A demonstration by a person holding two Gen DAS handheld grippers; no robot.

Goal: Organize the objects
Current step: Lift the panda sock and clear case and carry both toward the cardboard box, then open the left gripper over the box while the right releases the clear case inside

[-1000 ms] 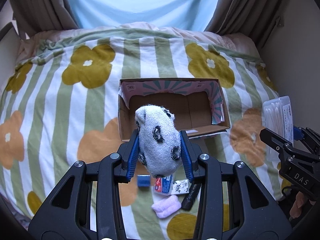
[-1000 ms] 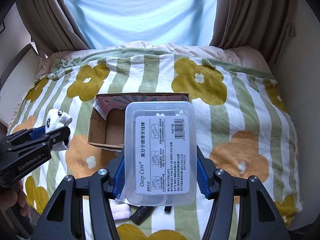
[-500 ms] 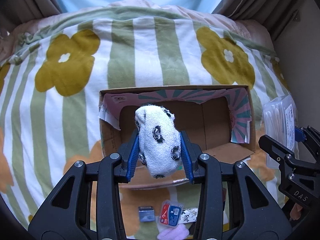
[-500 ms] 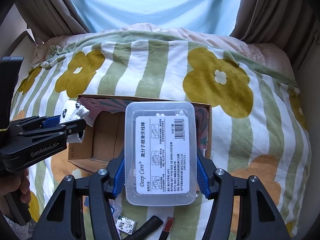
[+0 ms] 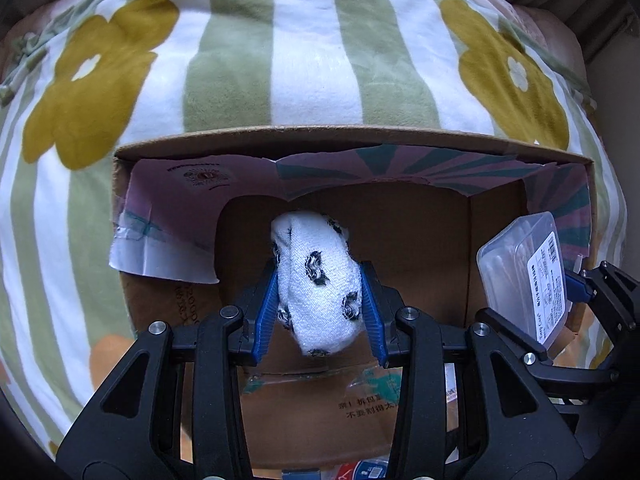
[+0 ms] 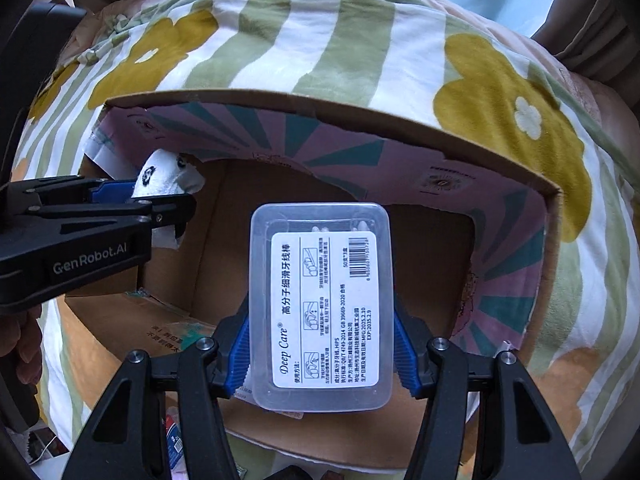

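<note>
Both of my grippers hung over the open cardboard box point(image 5: 352, 148), which lay on the flowered bed cover point(image 5: 272, 60); all places below are given relative to that box. My left gripper point(image 5: 320, 292) had its blue-padded fingers point(image 5: 267, 312) closed against the two sides of a rolled white sock point(image 5: 320, 280) with dark spots, the roll held over the box's interior, towards its left half and short of the far wall. My right gripper point(image 6: 320, 340) had its fingers point(image 6: 240, 340) closed on the long edges of a clear plastic floss-pick case point(image 6: 320, 304), label upward, held over the right half of the interior and clear of the left gripper's load.

The step in hand, as I judged it, was delivery: both items had been carried above the box and neither had yet been set down. Whether either touched the box floor could not be told from these views. The next move called for lowering each load until it met the cardboard floor, parting the fingers wide enough to free it, and lifting straight up so the torn printed flaps point(image 5: 160, 248) were not snagged. A few small items point(image 6: 174, 440) lay outside the near wall, apparently awaiting collection.
</note>
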